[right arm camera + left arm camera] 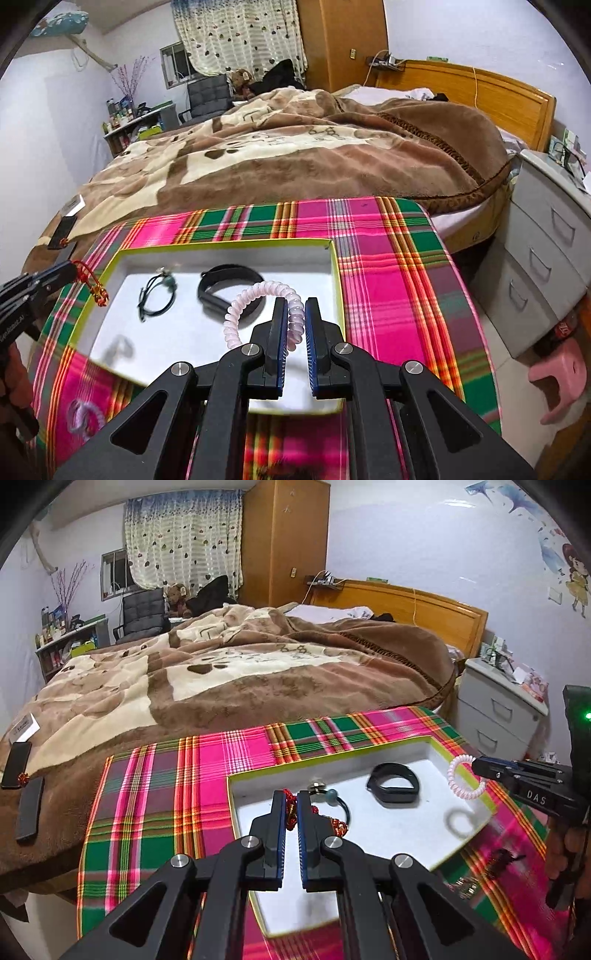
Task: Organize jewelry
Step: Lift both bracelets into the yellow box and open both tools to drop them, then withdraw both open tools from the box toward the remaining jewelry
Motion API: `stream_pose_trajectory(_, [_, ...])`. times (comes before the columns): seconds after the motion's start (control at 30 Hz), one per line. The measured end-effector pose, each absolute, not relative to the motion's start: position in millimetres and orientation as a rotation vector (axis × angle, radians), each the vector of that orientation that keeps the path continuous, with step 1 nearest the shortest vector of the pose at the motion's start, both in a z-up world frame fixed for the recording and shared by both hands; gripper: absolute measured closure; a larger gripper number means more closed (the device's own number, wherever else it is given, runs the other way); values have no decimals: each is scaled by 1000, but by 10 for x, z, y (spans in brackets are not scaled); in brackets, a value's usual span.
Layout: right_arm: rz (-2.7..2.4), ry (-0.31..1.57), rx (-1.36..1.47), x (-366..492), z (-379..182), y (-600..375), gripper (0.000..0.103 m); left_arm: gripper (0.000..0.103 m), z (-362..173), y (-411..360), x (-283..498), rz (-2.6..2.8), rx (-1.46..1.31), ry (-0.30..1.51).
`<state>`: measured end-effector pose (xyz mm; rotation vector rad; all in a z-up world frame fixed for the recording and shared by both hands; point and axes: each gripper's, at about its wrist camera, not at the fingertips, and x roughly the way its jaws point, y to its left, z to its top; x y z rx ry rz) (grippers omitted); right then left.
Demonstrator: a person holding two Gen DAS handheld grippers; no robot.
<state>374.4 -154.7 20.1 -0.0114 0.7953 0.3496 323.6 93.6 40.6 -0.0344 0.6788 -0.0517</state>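
Note:
A white tray with a yellow-green rim (pixel 332 760) (pixel 221 244) lies on a plaid cloth. In it are a black wristband (pixel 393 783) (pixel 218 286) and a black cord bracelet with a green bead (pixel 330 794) (pixel 157 295). My left gripper (pixel 291 805) is shut on a red knotted cord bracelet (pixel 291 812) (pixel 96 291), held over the tray's left part. My right gripper (pixel 295 314) is shut on a pink spiral hair tie (pixel 255 299) (pixel 466 777), held above the tray's right side.
The plaid cloth (pixel 221 760) covers a small table against a bed with a brown blanket (pixel 229 664). A grey drawer unit (pixel 546 236) and a pink stool (pixel 557 380) stand to the right. A phone and dark cases (pixel 22 782) lie on the bed at left.

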Motion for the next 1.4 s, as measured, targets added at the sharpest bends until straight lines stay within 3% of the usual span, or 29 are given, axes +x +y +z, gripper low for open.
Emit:
stream_pose_trajectory(0.43, [327, 881, -36, 4189, -55, -1429, 94, 98, 45, 1065, 3722, 6, -44, 762])
stream_pose_trajectory(1.0, [320, 945, -79, 4305, -190, -1337, 93, 97, -117, 1094, 3811, 17, -35, 828])
stream_pose_trajectory(1.23, [326, 913, -63, 4251, -118, -1365, 81, 97, -117, 1109, 3765, 6, -45, 824])
stream_pose_trajectory(1.33, [330, 895, -53, 4194, -66, -1389, 81, 94, -90, 1123, 3718, 2, -58, 814])
stream_pose_trajectory(1.4, [333, 884, -44, 4147, -29, -1407, 81, 86, -54, 1133, 3672, 0, -68, 800])
